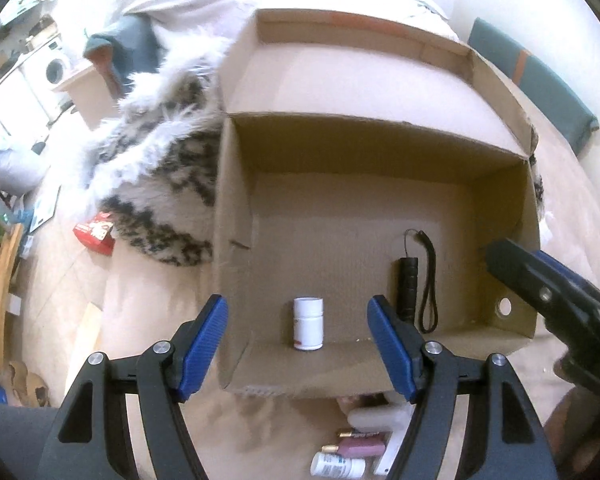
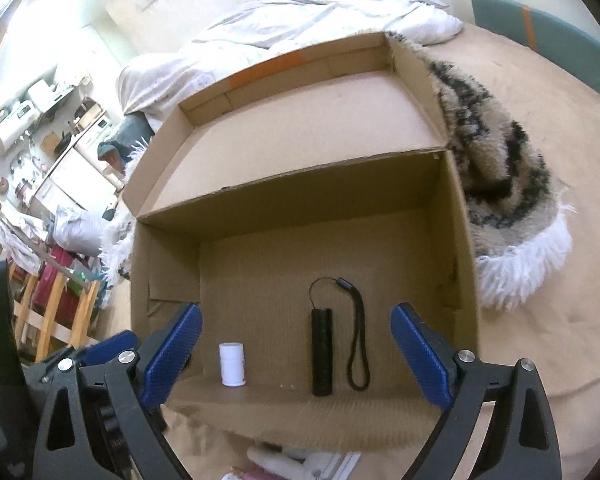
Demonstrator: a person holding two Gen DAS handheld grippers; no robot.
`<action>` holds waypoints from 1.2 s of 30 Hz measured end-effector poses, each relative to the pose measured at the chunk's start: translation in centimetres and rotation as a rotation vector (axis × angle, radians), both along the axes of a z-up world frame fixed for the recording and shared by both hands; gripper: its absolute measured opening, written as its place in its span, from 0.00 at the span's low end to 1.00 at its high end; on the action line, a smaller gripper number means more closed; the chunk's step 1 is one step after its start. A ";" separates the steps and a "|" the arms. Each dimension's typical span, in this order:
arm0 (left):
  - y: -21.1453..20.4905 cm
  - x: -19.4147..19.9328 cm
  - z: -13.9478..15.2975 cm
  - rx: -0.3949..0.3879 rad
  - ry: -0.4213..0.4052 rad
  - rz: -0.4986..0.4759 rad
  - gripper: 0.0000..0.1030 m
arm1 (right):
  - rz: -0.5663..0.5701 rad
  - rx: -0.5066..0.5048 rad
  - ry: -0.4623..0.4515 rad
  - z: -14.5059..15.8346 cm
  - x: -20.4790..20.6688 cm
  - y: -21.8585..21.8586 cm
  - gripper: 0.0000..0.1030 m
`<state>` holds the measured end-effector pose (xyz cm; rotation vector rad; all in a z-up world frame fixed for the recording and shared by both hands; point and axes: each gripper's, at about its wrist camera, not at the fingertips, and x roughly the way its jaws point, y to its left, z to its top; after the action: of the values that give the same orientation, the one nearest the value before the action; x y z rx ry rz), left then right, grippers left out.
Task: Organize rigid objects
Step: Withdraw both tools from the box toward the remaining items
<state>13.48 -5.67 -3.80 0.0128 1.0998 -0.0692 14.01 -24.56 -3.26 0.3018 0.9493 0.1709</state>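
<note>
An open cardboard box lies on a beige bed cover. Inside it a small white pill bottle stands upright near the front wall. A black flashlight with a wrist strap lies to its right. My left gripper hangs open above the box's front edge, nothing between its blue pads. My right gripper is open too and holds nothing; it also shows at the right edge of the left wrist view.
Several small bottles and tubes lie on the cover in front of the box. A shaggy black-and-white rug sits beside the box. White bedding is piled behind. A red packet lies at left.
</note>
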 end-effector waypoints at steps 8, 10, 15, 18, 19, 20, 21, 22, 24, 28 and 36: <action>2.9 -2.7 0.1 -0.002 0.006 0.044 0.68 | 0.008 0.001 0.010 0.8 -4.0 -0.3 0.98; 3.4 -3.2 -0.2 -0.008 0.014 0.056 0.68 | 0.010 -0.001 0.021 0.6 -4.9 -0.3 0.98; 4.8 -4.7 -0.6 -0.023 0.021 0.088 0.68 | -0.004 -0.008 0.050 -0.1 -7.2 -0.5 0.98; 5.4 -5.7 -1.2 -0.026 0.023 0.104 0.68 | -0.031 0.003 0.084 -0.9 -8.4 -0.9 0.98; 5.7 -6.0 -1.5 -0.029 0.027 0.110 0.68 | -0.043 0.002 0.101 -1.2 -8.7 -1.0 0.98; 5.8 -6.2 -1.7 -0.034 0.028 0.116 0.68 | -0.055 0.003 0.118 -1.6 -9.0 -1.2 0.98; 6.1 -6.4 -2.0 -0.040 0.031 0.129 0.68 | -0.063 0.007 0.131 -1.9 -9.2 -1.4 0.98; 6.5 -6.5 -2.3 -0.049 0.036 0.148 0.68 | -0.074 0.009 0.145 -2.2 -9.4 -1.5 0.98; 6.8 -6.5 -2.7 -0.071 0.041 0.166 0.68 | -0.095 0.010 0.169 -2.9 -9.6 -1.7 0.98; 6.4 -6.1 -3.2 -0.077 0.058 0.146 0.68 | -0.113 0.018 0.201 -3.9 -9.2 -1.8 0.98; 1.7 -8.0 -8.0 -0.085 0.278 -0.026 0.68 | -0.133 0.006 0.248 -5.3 -8.6 -1.9 0.98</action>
<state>5.47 -3.96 -11.83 -0.0606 1.3734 -0.1447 5.37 -26.43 -8.58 0.3972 1.1701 0.0141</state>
